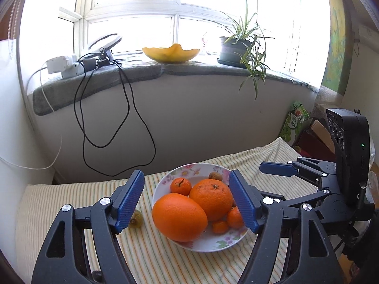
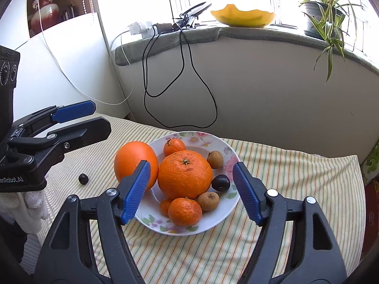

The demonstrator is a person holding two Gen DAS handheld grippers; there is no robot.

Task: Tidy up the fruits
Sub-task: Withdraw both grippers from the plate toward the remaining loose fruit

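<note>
**Plate nearly full; two strays left on the cloth**

Striped cloth covers the bench [image 2: 296,172] under a bright window. Floral plate [image 2: 222,146], centre frame, holds two large oranges, tangerines and small brown fruits. Left tool [image 1: 187,201] and right tool [image 2: 191,189] both hover over it, jaws spread, holding nothing. One dark fruit [image 2: 83,179] lies off the plate at middle left of the right wrist view; a pale one [image 1: 137,220] sits beside the left tool's finger. The left tool looks nearer to both.

Small yellowish fruit [image 1: 137,218] half hidden behind hand-held gripper finger [image 1: 129,201].
</note>
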